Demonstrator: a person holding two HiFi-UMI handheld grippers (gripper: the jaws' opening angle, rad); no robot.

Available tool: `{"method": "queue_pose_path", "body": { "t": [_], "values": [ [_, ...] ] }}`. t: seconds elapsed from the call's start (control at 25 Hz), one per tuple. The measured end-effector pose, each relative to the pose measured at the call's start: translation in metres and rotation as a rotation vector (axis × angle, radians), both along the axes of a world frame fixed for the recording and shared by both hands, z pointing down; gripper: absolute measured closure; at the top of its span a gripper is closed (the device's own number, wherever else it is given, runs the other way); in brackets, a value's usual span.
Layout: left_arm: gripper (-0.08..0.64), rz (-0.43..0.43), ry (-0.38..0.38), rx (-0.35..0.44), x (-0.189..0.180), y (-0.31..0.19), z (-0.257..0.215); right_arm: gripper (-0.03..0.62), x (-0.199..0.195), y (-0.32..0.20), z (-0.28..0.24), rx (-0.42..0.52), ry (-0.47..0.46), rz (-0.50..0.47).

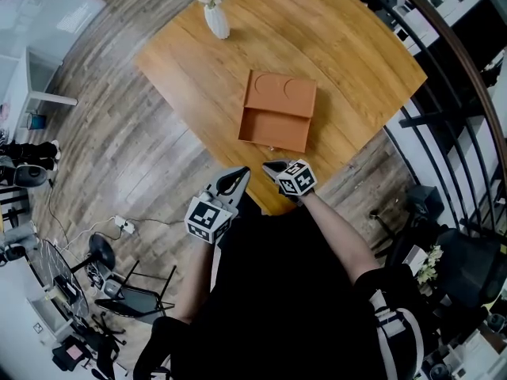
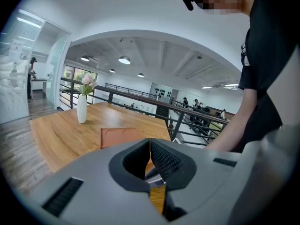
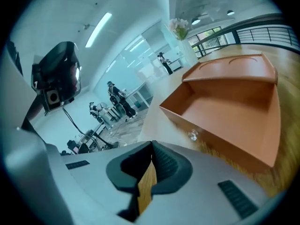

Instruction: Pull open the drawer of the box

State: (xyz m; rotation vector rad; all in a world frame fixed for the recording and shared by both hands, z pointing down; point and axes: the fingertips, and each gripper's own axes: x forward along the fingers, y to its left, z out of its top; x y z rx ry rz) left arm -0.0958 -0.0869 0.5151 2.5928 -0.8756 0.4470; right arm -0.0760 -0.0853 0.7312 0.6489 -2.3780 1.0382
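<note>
The left gripper hovered by the near edge of the wooden table, its jaws pressed together with nothing between them (its own view showed the ribbed pads meeting at the tips). Far ahead of it and a little to its left, a white vase of pale pink flowers stood upright near the table's far side. Straight ahead of both grippers, and closer to the right one, the terracotta box lay flat on the tabletop, its lid marked by shallow curved recesses. Its drawer was pulled out toward the person, the open tray facing up. A small clear knob sat on the drawer front. The right gripper hung over the table's near corner just short of that drawer front, apart from it and not touching the knob, which lay ahead and slightly to the right of its tips. Its jaws were likewise clenched on nothing. A dark metal railing ran beyond the table, off to the right gripper's right.
</note>
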Motion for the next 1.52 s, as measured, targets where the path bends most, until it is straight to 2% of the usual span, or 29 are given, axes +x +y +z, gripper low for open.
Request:
{"method": "queue_pose_path", "body": {
  "t": [0.16,0.4,0.76,0.92,1.12,1.36,1.52],
  "values": [
    [0.535,-0.010,-0.004,0.003,0.003,0.000,-0.002,0.577,0.006,0.001,-0.019,0.090,0.034,-0.061],
    [0.535,0.009,0.015,0.013,0.017,0.012,-0.001,0.577,0.036,0.006,-0.048,0.267,0.138,-0.128],
    [0.535,0.018,0.021,0.019,0.033,0.019,-0.001,0.577,0.098,0.005,-0.107,0.415,0.167,-0.026],
    [0.535,0.032,0.017,0.039,0.043,0.022,-0.007,0.577,0.121,0.009,-0.137,0.488,0.187,-0.015],
    [0.535,0.043,0.006,0.070,0.050,0.026,-0.016,0.577,0.127,0.016,-0.159,0.565,0.197,-0.024],
    [0.535,0.027,-0.003,0.067,0.053,0.033,-0.013,0.577,0.132,0.027,-0.172,0.593,0.176,0.007],
    [0.535,0.020,-0.006,0.080,0.065,0.038,-0.012,0.577,0.144,0.037,-0.180,0.616,0.167,-0.006]
  ]
}}
